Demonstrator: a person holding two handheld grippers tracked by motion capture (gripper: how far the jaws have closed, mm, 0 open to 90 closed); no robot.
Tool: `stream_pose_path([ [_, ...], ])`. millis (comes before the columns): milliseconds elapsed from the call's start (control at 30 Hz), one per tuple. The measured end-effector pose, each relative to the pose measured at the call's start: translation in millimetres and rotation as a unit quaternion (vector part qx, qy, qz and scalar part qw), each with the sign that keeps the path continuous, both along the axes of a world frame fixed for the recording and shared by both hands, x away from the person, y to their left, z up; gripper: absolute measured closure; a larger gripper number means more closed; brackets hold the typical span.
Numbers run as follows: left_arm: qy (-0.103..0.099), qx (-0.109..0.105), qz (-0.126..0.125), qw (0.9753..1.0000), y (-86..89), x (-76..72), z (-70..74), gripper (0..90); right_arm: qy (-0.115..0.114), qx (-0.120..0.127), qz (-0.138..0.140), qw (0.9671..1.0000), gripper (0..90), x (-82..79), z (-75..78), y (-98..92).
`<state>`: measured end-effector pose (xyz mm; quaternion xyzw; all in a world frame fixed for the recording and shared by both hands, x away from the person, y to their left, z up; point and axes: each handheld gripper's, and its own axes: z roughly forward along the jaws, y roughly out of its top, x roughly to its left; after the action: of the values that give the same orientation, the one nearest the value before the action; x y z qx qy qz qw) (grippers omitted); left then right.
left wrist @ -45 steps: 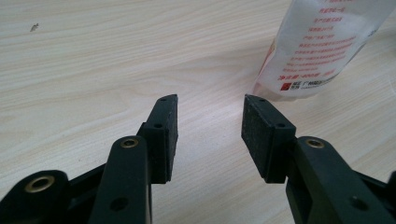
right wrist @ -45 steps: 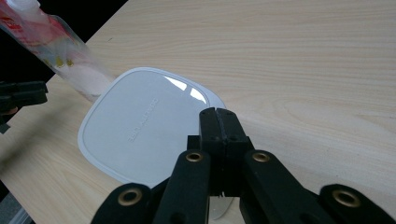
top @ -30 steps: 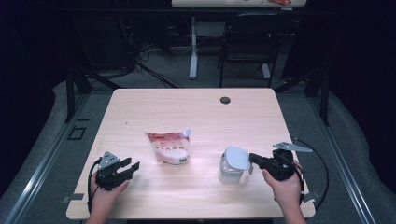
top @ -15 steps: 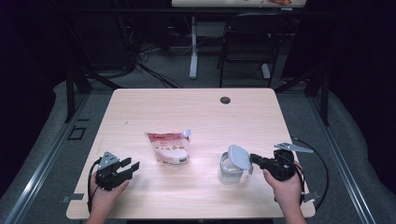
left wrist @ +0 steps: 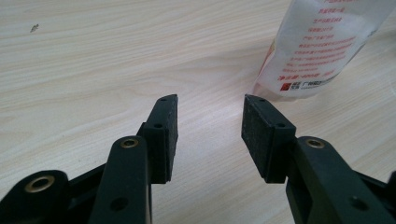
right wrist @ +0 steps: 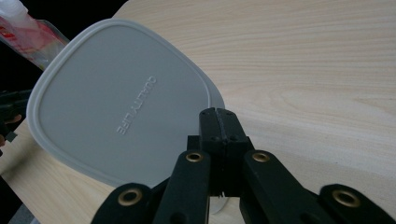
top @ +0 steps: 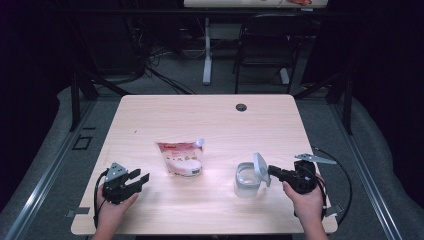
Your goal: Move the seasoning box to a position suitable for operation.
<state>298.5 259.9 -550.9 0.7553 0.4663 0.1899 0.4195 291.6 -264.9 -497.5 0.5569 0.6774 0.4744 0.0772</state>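
A clear plastic container (top: 246,179) stands on the table's front right. Its grey lid (top: 260,169) (right wrist: 116,107), marked QUALITY LIFE, is tipped up on edge above the container's right side, and my right gripper (top: 272,172) (right wrist: 218,119) is shut on the lid's rim. A white and red pouch (top: 181,157) (left wrist: 322,42) lies flat near the middle of the table. My left gripper (top: 140,177) (left wrist: 210,126) rests at the front left, open, with only bare wood between its pads; the pouch lies ahead and to its right.
The light wooden table (top: 210,120) has a round cable hole (top: 241,107) near its far edge. A dark chair (top: 265,50) and a table leg stand on the floor beyond. Metal rails run along both sides of the table.
My right gripper has lifted the lid's held edge, so the lid has swung from lying over the container to standing tilted up and the container's mouth now shows. The left gripper stayed still.
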Motion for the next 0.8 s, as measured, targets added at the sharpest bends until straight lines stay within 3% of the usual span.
stream_pose_path([
  [800,0.0,0.0,0.0,1.0,-0.1,0.0,-0.1,56.3,0.015,0.003,-0.003,0.9999,90.0,2.2,-6.9,-2.2],
])
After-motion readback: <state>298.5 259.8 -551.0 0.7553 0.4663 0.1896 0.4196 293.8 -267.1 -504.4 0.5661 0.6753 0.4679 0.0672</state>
